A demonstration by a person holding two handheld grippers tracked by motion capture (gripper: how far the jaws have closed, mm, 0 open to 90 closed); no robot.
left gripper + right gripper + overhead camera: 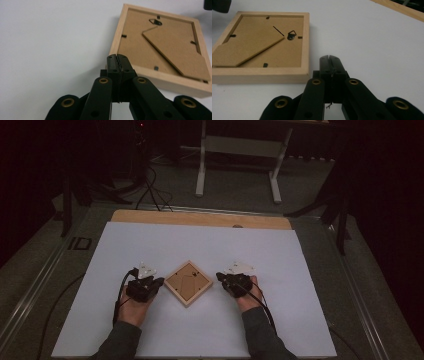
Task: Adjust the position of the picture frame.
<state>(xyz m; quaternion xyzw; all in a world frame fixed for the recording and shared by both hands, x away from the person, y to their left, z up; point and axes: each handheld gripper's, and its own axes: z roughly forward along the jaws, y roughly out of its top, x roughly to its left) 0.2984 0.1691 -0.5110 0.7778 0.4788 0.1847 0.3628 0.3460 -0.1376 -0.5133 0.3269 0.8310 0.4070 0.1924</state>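
Observation:
A small wooden picture frame (188,282) lies face down on the white table top, turned like a diamond, its brown backing board and stand up. My left gripper (159,282) rests just left of it, jaws shut with nothing between them. In the left gripper view the tips (117,57) sit at the near corner of the picture frame (160,45). My right gripper (220,278) lies just right of the frame, also shut and empty. In the right gripper view its tips (329,58) stand beside the edge of the picture frame (262,45), apart from it.
The white table top (200,245) has a wooden strip (200,219) along its far edge. Beyond it are a dark floor, cables (152,190) and a white table stand (240,150). A person's hands and dark sleeves come in from the bottom.

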